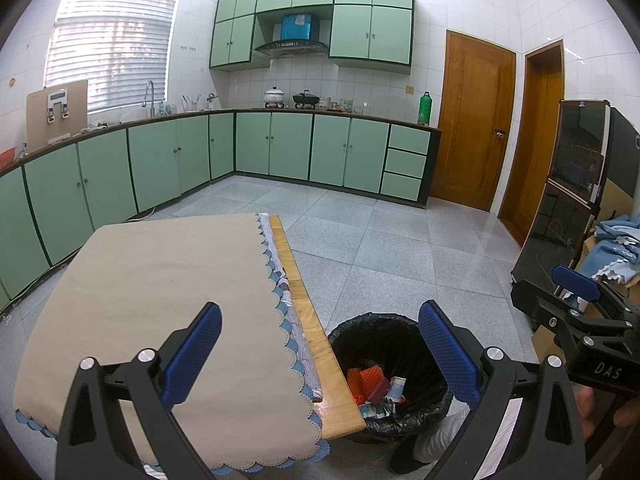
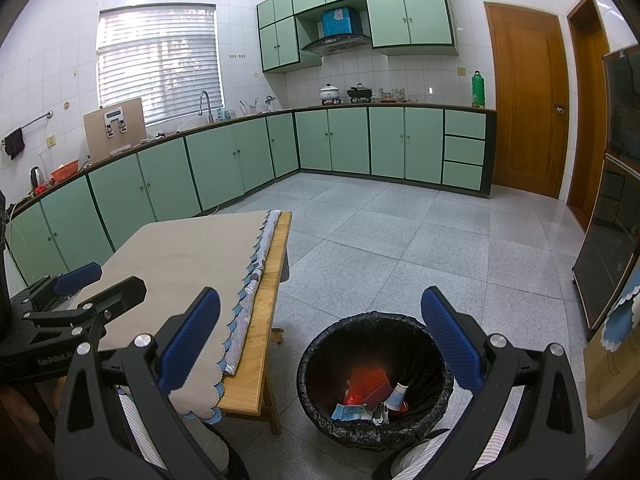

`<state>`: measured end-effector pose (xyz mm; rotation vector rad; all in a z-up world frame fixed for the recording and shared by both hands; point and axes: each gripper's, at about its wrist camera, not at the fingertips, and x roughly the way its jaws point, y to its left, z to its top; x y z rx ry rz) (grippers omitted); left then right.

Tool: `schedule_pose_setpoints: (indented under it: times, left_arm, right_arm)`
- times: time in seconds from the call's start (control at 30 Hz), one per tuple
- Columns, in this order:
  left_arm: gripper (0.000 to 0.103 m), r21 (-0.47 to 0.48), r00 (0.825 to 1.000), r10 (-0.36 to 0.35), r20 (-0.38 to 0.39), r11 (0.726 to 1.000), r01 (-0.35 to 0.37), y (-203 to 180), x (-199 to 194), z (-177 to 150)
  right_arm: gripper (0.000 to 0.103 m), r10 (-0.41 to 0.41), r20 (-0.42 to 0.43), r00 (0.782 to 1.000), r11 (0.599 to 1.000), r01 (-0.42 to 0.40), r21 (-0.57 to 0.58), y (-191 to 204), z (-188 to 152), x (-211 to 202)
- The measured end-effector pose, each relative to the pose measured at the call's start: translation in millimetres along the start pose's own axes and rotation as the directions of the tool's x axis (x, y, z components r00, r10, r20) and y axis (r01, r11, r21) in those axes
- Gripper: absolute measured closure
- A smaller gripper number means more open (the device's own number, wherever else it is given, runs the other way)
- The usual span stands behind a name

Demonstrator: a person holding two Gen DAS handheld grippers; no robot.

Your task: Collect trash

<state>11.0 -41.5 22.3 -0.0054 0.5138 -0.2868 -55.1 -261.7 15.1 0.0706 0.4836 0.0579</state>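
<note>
A round bin [image 1: 376, 320] lined with a black bag stands on the floor by the table's right edge. Inside lie a red-orange mesh piece [image 1: 370, 378], a red pack [image 2: 368, 386] and crumpled white-and-blue wrappers [image 2: 348, 412]. My left gripper [image 1: 320, 352] is open and holds nothing; it hangs over the table corner and the bin's left side. My right gripper [image 2: 320, 340] is open too, directly above the bin [image 2: 372, 340], nothing between its blue pads. Each gripper shows in the other's view: right gripper [image 1: 580, 292], left gripper [image 2: 96, 286].
The wooden table [image 1: 308, 312] carries a beige cloth [image 1: 160, 300] with a blue scalloped edge. Green counter cabinets [image 1: 272, 148] line the far walls. A dark glass cabinet [image 1: 560, 200] and boxes with blue cloths [image 1: 612, 248] stand at right. A person's legs [image 2: 208, 444] show below.
</note>
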Motion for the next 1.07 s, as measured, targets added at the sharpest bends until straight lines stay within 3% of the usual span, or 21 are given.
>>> schedule_pose_setpoints:
  times: [1.07]
  left_arm:
    - [0.006,-0.008,1.000,0.003,-0.005,1.000,-0.003,2.3,3.3,-1.6]
  right_arm:
    - [0.005,0.000,-0.004,1.000,1.000,0.000,0.002,0.0,-3.6,1.1]
